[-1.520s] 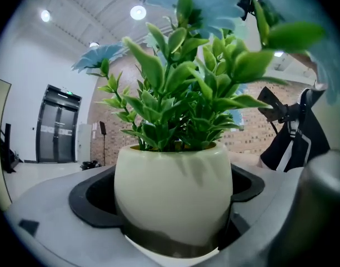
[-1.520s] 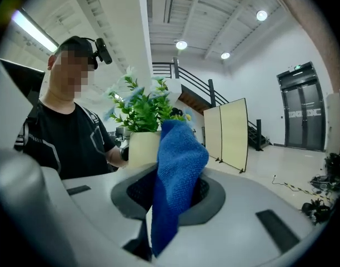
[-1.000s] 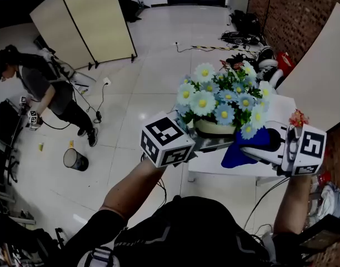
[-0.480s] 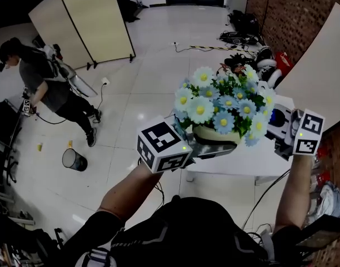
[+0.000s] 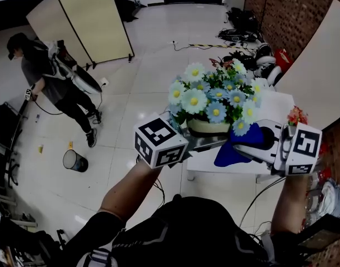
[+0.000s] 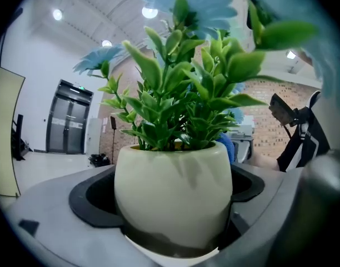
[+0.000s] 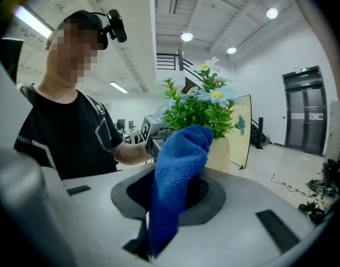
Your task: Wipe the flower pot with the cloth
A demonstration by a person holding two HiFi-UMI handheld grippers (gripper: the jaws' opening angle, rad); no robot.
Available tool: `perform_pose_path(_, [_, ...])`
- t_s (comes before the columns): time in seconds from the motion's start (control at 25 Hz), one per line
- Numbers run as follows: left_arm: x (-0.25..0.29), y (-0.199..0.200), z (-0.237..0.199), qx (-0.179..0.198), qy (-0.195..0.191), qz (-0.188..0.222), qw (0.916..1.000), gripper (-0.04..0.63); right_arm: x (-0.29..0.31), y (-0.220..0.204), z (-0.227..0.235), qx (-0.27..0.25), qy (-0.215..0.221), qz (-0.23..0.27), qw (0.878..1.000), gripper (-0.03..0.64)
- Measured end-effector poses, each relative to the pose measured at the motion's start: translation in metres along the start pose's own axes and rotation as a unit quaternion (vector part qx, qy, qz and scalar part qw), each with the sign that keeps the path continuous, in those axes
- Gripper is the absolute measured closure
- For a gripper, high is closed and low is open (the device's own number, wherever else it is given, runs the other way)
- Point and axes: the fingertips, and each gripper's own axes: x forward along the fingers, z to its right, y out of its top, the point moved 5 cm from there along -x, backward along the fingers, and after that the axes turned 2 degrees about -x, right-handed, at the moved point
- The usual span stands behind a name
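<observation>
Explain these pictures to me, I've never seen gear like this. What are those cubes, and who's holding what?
There is no robot here. A person holds a hand tool with a two-fingered claw in each hand, and the patterned cubes are part of those tools. One picture comes from a camera on the person's head, looking down. The other two come from cameras riding on each claw. The left claw is clamped on a cream pot of blue flowers. The right claw grips a blue cloth, held beside the pot. A white table lies beyond them.
</observation>
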Motion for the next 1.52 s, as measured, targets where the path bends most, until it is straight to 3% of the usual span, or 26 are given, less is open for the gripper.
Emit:
perform_pose_path(0.32, [-0.001, 0.002, 0.006, -0.011, -0.010, 0.019, 0.9997, 0.014, -0.019, -0.001, -0.010, 0.006, -0.026, 0.051, 0.998, 0.540])
perform_pose_path(0.52, [-0.003, 0.012, 0.014, -0.006, -0.016, 0.039, 0.9991, 0.014, -0.045, -0.047, 0.023, 0.067, -0.136, 0.106, 0.983, 0.540])
perform_pose_path(0.64, [-0.005, 0.022, 0.019, -0.002, -0.030, 0.053, 0.9982, 0.014, -0.022, -0.076, 0.050, 0.104, -0.167, 0.114, 0.974, 0.540])
perform_pose_path(0.96, [-0.002, 0.017, 0.013, 0.004, -0.038, 0.039, 0.9985, 0.014, 0.037, -0.061, 0.063, 0.099, -0.119, 0.183, 0.971, 0.540])
perform_pose_path(1.24, [0.006, 0.014, 0.010, 0.010, -0.020, 0.027, 0.9994, 0.014, 0.027, -0.052, 0.023, 0.073, -0.060, 0.194, 0.976, 0.540])
perform_pose_path(1.52, [0.008, 0.010, 0.007, -0.009, -0.022, 0.037, 0.9990, 0.014, 0.025, -0.051, -0.015, 0.109, -0.043, 0.202, 0.972, 0.540])
